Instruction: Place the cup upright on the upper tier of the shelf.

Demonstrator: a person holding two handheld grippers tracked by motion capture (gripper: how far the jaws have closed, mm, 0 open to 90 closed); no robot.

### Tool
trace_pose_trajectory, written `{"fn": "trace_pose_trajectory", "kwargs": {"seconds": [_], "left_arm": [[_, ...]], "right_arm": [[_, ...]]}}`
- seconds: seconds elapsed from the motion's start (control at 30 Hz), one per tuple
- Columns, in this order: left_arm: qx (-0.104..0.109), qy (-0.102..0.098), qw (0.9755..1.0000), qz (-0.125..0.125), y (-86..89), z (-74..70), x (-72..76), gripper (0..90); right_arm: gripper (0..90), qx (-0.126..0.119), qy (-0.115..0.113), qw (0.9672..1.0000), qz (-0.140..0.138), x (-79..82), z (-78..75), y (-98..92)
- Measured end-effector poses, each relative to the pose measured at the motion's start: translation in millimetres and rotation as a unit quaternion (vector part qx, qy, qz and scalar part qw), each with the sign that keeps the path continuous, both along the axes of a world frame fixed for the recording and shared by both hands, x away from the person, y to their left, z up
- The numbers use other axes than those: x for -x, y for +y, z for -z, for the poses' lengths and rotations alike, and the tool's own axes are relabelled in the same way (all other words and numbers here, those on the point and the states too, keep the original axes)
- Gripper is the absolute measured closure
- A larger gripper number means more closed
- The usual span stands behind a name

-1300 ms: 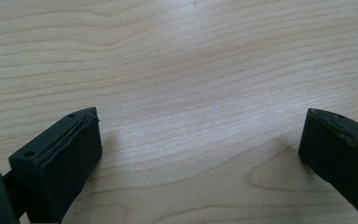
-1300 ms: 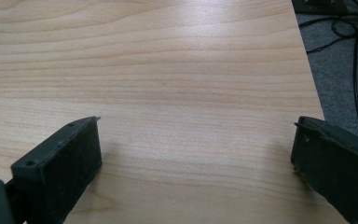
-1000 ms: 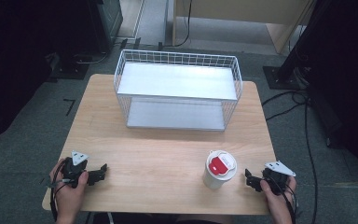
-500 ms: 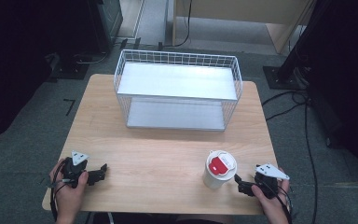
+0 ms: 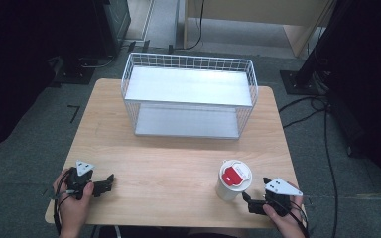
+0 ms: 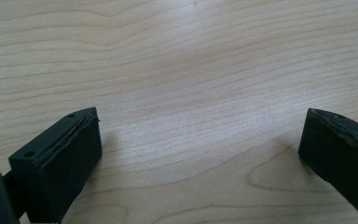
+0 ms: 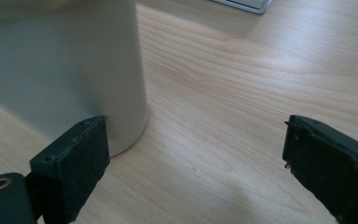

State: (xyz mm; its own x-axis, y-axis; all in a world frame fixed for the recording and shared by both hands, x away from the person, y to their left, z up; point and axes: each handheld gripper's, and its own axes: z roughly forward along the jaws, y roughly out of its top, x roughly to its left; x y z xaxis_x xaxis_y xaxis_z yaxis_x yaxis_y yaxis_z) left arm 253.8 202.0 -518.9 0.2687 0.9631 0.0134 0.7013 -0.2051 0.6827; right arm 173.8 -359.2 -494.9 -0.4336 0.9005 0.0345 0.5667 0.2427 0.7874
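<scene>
White paper cup with a white lid and red label on top [image 5: 233, 179] stands upright on the light wooden table [image 5: 178, 163], near the front edge, right of centre. In the right gripper view the cup's cream side wall [image 7: 70, 70] rises at upper left, base on the wood.

Right black two-jaw gripper [image 5: 250, 202], held in the person's right hand [image 5: 284, 218], sits low at the front right corner, just beside the cup, tips pointing toward its base. Jaws spread wide, nothing between them; in the right gripper view the left jaw lies right against the cup's foot, contact not clear, and the right jaw stands well off over bare wood. Grey three-cornered plate [image 5: 280, 187] on top.

Left black two-jaw gripper [image 5: 108, 181] in the person's left hand [image 5: 72, 203] rests at the front left corner, well apart from the cup. Jaws spread wide over bare wood grain, gripping nothing.

White wire two-tier basket rack [image 5: 188, 99] stands at the table's far side, centred, both shelves bare. Grey carpet floor [image 5: 25, 129] around the table, black cables [image 5: 322, 124] on the right.
</scene>
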Motion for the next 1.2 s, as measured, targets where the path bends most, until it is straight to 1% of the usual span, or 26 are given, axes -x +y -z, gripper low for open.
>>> {"fn": "trace_pose_trajectory", "kwargs": {"seconds": [0.07,0.13,0.2,0.27,0.33,0.4,0.47,0.6,0.73,0.77,0.8,0.83,0.87,0.9,0.93,1.0,1.07,1.1,1.2], "left_arm": [[0.000,0.000,1.0000,0.000,0.0,0.0,0.0,0.0],[0.000,0.000,1.0000,0.000,0.0,0.0,0.0,0.0],[0.000,0.000,1.0000,0.000,0.0,0.0,0.0,0.0],[0.000,0.000,1.0000,0.000,0.0,0.0,0.0,0.0],[0.000,0.000,1.0000,0.000,0.0,0.0,0.0,0.0],[0.000,0.000,1.0000,0.000,0.0,0.0,0.0,0.0],[0.000,0.000,1.0000,0.000,0.0,0.0,0.0,0.0],[0.000,0.000,1.0000,0.000,0.0,0.0,0.0,0.0],[0.000,0.000,1.0000,0.000,0.0,0.0,0.0,0.0],[0.000,0.000,1.0000,0.000,0.0,0.0,0.0,0.0],[0.000,0.000,1.0000,0.000,0.0,0.0,0.0,0.0],[0.000,0.000,1.0000,0.000,0.0,0.0,0.0,0.0],[0.000,0.000,1.0000,0.000,0.0,0.0,0.0,0.0],[0.000,0.000,1.0000,0.000,0.0,0.0,0.0,0.0],[0.000,0.000,1.0000,0.000,0.0,0.0,0.0,0.0],[0.000,0.000,1.0000,0.000,0.0,0.0,0.0,0.0],[0.000,0.000,1.0000,0.000,0.0,0.0,0.0,0.0],[0.000,0.000,1.0000,0.000,0.0,0.0,0.0,0.0],[0.000,0.000,1.0000,0.000,0.0,0.0,0.0,0.0]], "right_arm": [[7.0,-0.004,0.001,1.0000,-0.009,1.0,-0.3,0.8],[7.0,-0.004,0.001,0.9997,-0.025,2.3,-0.6,3.9],[6.1,0.002,0.000,0.9993,-0.038,2.5,-0.6,6.6],[6.0,0.001,0.002,0.9992,-0.040,2.8,-0.9,7.9],[5.9,-0.002,-0.004,0.9988,-0.048,2.7,-2.1,9.8],[5.8,-0.012,-0.008,0.9981,-0.059,3.3,-3.4,11.3],[5.7,-0.016,-0.010,0.9978,-0.064,3.1,-4.2,12.6],[5.2,-0.032,-0.013,0.9965,-0.076,3.6,-6.7,15.6],[4.5,-0.039,-0.019,0.9953,-0.086,3.4,-8.2,18.4],[4.0,-0.047,-0.020,0.9945,-0.092,3.9,-9.6,22.0],[4.0,-0.047,-0.020,0.9945,-0.092,3.9,-9.6,22.0],[3.1,-0.052,-0.025,0.9932,-0.100,3.2,-10.8,25.2],[3.1,-0.052,-0.025,0.9932,-0.100,3.2,-10.8,25.2],[3.3,-0.061,-0.029,0.9920,-0.107,2.8,-12.3,29.7],[3.3,-0.061,-0.029,0.9920,-0.107,2.8,-12.3,29.7],[4.5,-0.063,-0.033,0.9922,-0.102,0.8,-14.1,36.8],[4.6,-0.064,-0.036,0.9920,-0.103,0.0,-14.1,38.4],[5.6,-0.069,-0.038,0.9917,-0.102,-1.4,-14.6,42.6],[5.7,-0.074,-0.044,0.9913,-0.100,-2.0,-15.4,45.8]]}}
